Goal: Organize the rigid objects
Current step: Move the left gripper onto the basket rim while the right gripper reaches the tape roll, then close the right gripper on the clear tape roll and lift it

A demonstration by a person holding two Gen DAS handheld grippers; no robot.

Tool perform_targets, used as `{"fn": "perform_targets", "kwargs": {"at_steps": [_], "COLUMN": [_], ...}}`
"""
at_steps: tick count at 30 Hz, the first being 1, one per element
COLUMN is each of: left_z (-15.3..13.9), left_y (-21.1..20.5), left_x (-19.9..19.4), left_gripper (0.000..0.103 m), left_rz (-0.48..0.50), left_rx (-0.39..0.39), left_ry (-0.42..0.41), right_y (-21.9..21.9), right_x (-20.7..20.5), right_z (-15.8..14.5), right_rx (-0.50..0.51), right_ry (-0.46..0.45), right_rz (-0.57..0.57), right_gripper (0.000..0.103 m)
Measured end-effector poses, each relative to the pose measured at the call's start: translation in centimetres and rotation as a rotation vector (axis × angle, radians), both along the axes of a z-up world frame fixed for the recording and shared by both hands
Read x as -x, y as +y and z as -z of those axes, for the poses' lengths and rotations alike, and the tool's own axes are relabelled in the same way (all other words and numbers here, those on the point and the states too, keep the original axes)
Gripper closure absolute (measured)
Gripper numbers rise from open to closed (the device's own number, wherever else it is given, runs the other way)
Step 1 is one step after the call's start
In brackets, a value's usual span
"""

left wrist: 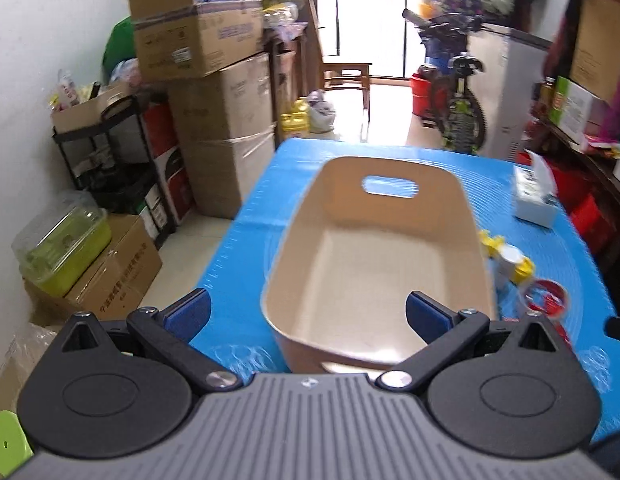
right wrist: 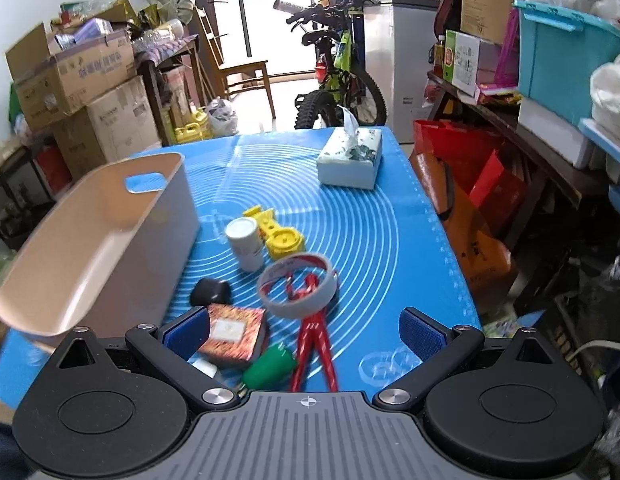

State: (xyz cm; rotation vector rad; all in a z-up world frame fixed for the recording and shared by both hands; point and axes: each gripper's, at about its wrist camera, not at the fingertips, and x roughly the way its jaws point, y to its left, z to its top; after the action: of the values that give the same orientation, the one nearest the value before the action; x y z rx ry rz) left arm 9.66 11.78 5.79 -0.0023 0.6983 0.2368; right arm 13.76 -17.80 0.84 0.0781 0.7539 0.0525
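bin empty inside, clutter beside

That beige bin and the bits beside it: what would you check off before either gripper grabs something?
1. Beige bin has room: ok, nothing in it.
2. Right gripper open and free: ok.
3. Left gripper open and free: ok, above the bin's near rim.
4. Patterned box reachable: ok, nearest the right gripper.
5. Red cord clear of the grey ring: not ok, it passes through the ring.
6. White bottle standing steady: cannot tell.
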Motion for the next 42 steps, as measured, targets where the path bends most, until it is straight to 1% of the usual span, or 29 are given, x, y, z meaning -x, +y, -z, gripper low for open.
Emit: {"fn": "perform_targets", "kwargs": {"at_steps": [3,7,10,12,13,16,18,20,21,24,26,27,29,30,31,32,34,35,36,37,38,39,40,42], "left_z": [0.9,1.7,2.4,2.9,3.1,4.0,4.6,5.1,5.4,5.7,5.5,5.4,5.6,5.7,5.8,5.9,6.2,6.3,6.4,6.5,6.5,6.5,6.5,6.5], "left_y": [1.4,3.6,4.6,5.0,5.2,5.5,5.6,5.7,5.7,6.0,5.9,5.7,5.5,5.6,5.7,5.5,5.3,5.2,5.2,5.2,5.3,5.4,5.5,5.6], "left_x": [-2.0,-4.4,-5.9,-6.9,-7.6,-8.9,-9.2,-9.3,-9.3,-9.6,-9.7,-9.6,-9.8,-9.9,-10.1,-10.3,-10.5,-10.5,-10.6,-10.8,-10.8,-10.9,-10.9,-10.9], "left_gripper": [0.001,0.001,0.002,0.016,0.022,0.022,0.023,0.029,0.030,0.035,0.046,0.049,0.060,0.063,0.068,0.072,0.079,0.081,0.083,0.088,0.088,0.088,0.088,0.088], "left_rz": [-0.023,-0.076,-0.114,-0.127,-0.132,-0.150,-0.153,-0.149,-0.148,-0.147,-0.123,-0.109,-0.091,-0.083,-0.077,-0.073,-0.063,-0.062,-0.059,-0.058,-0.056,-0.061,-0.064,-0.069], "left_rx": [-0.037,-0.011,-0.003,-0.007,-0.005,-0.006,0.007,0.007,0.006,0.036,0.046,0.047,0.058,0.070,0.078,0.083,0.091,0.090,0.091,0.099,0.109,0.111,0.117,0.128], "left_ry": [0.021,0.028,0.038,0.051,0.070,0.117,0.135,0.157,0.173,0.189,0.192,0.192,0.191,0.192,0.196,0.203,0.214,0.222,0.227,0.233,0.235,0.238,0.239,0.241], "right_y": [0.4,0.7,1.0,1.2,1.2,1.2,1.0,0.8,0.7,0.8,0.8,0.8,0.9,0.9,0.8,0.8,0.9,1.0,1.2,1.4,1.5,1.6,1.6,1.2], "right_x": [-2.3,-5.9,-8.4,-9.7,-10.1,-11.1,-11.6,-12.4,-12.8,-13.3,-13.3,-13.3,-13.3,-13.4,-13.3,-13.4,-13.3,-13.3,-13.2,-13.2,-13.1,-13.0,-12.9,-12.9], "right_z": [1.0,2.7,4.2,5.0,5.4,6.3,7.0,7.7,8.0,8.7,8.7,8.8,8.8,8.8,8.8,8.8,8.8,8.8,8.7,8.7,8.6,8.6,8.5,8.4], "right_rx": [0.021,0.012,0.024,0.035,0.040,0.060,0.079,0.083,0.086,0.113,0.120,0.124,0.128,0.123,0.111,0.098,0.069,0.065,0.068,0.074,0.083,0.087,0.082,0.058], "right_ry": [0.015,0.049,0.073,0.090,0.094,0.085,0.104,0.127,0.139,0.158,0.154,0.153,0.155,0.160,0.161,0.164,0.178,0.173,0.169,0.168,0.162,0.159,0.159,0.157], "right_rz": [0.017,0.056,0.090,0.107,0.116,0.148,0.163,0.177,0.183,0.192,0.194,0.193,0.195,0.194,0.193,0.188,0.169,0.162,0.148,0.137,0.130,0.126,0.126,0.133], "right_gripper": [0.006,0.010,0.013,0.018,0.019,0.019,0.023,0.026,0.028,0.031,0.032,0.034,0.036,0.037,0.038,0.041,0.048,0.054,0.057,0.058,0.061,0.071,0.072,0.078]}}
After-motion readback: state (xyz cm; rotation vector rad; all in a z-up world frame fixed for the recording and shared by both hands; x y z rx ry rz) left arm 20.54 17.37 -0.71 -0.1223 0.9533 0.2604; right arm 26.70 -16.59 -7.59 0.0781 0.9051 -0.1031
